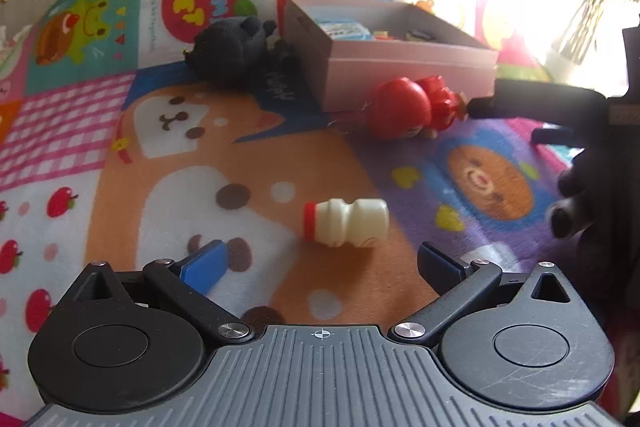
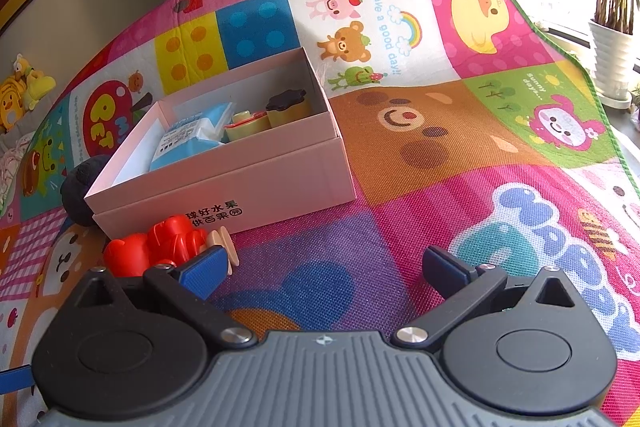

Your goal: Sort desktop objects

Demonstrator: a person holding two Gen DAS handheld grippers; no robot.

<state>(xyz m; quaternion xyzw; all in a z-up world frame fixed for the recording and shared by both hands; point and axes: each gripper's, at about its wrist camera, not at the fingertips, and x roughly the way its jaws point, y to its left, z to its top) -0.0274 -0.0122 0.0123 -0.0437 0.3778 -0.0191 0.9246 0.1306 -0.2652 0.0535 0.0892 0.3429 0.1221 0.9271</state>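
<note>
My left claw hangs over a woven, brightly printed play mat, its two blue-padded fingers spread wide apart with nothing between them. Just beyond the fingertips a small cream plastic bottle lies on its side, waisted in shape, its red cap pointing left, touching neither pad. Farther off, a glossy red round-headed toy figure lies on the mat just in front of a pale pink cardboard box, open at the top. To the left of the box sits a matte black, fuzzy-looking bear shape. My right claw is also spread apart and empty, hovering low over the purple part of the mat; its left blue pad sits just beside the red figure. From this side the box shows smooth walls and printed black characters, and holds a soft blue packet, a pale yellow round container and a black-lidded one.
</note>
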